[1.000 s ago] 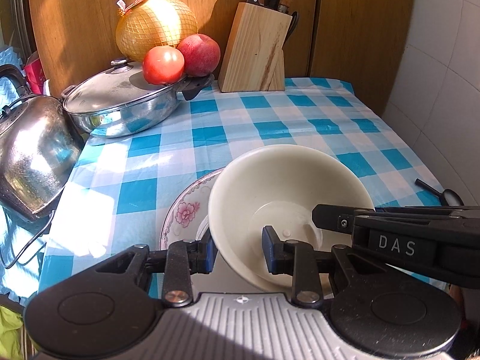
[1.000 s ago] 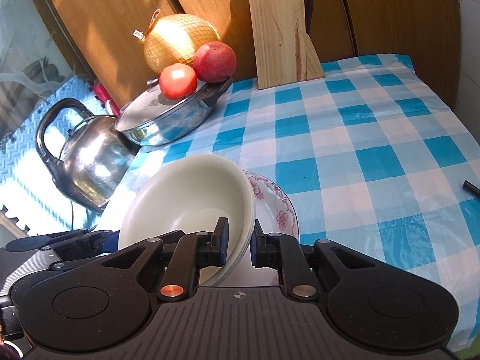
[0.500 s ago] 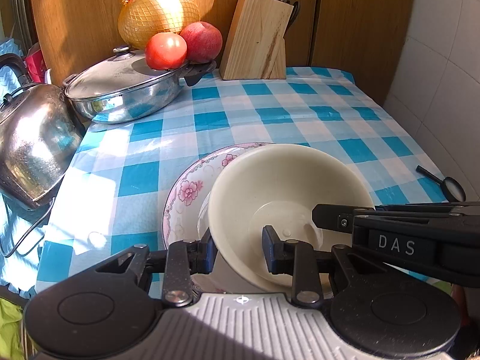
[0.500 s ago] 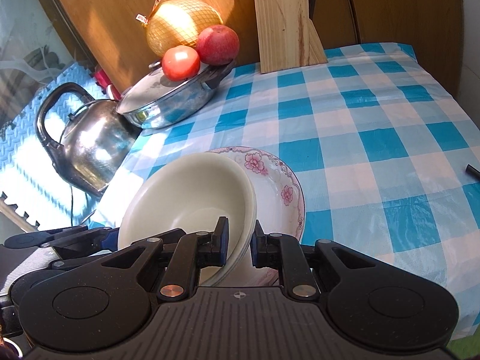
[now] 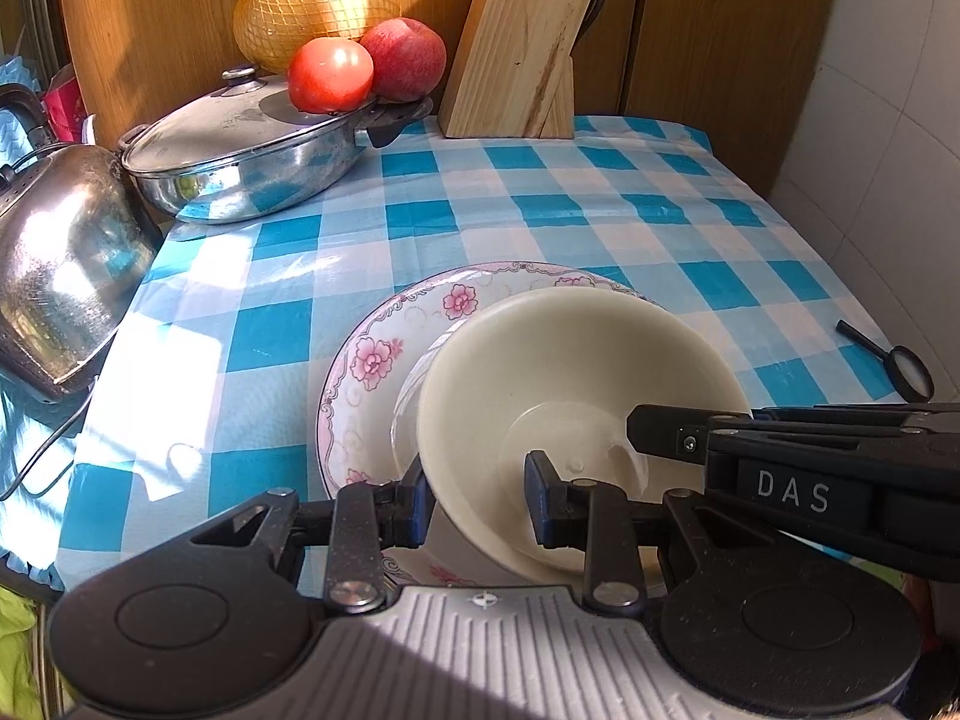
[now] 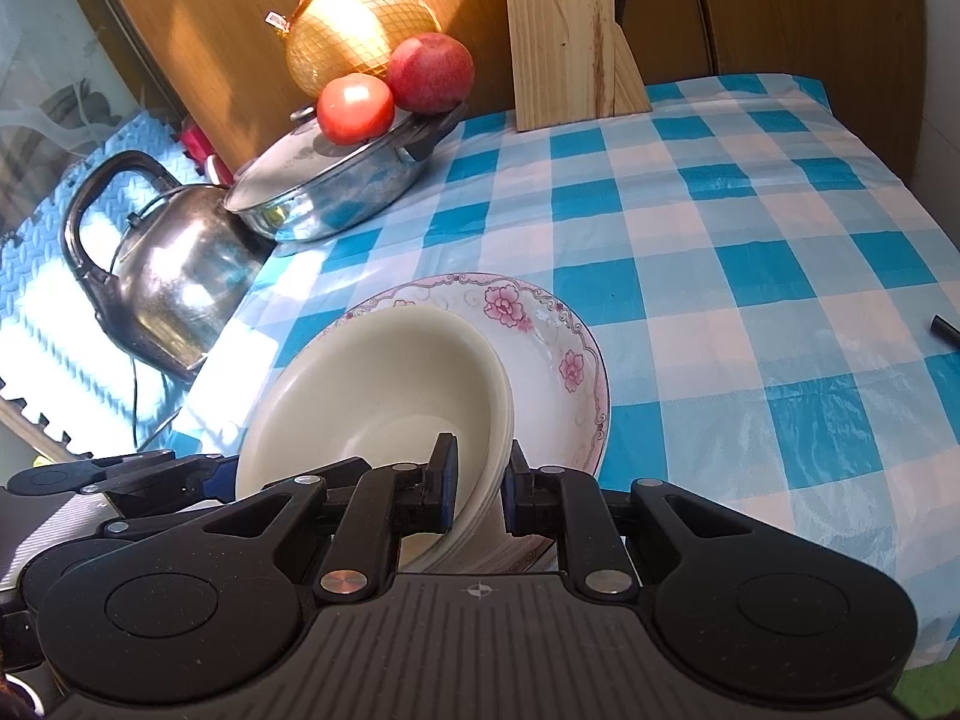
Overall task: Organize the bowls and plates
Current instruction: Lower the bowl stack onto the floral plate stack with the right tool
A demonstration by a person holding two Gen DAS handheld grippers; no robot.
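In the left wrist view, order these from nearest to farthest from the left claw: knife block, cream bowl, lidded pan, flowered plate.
1. Cream bowl: its near rim sits between the left claw's pads.
2. Flowered plate: under and just behind the bowl, showing to its left.
3. Lidded pan: far left on the checked cloth.
4. Knife block: at the back, against the wooden wall.

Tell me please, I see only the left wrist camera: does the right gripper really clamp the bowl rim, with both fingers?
Observer: Yes. In the right wrist view the right gripper has one finger inside the cream bowl and one outside, shut on its rim.
Operator: Is it a single bowl?
Observer: Probably not. The rim edge near that gripper shows stacked layers, so it looks like nested bowls, held over the floral plate.
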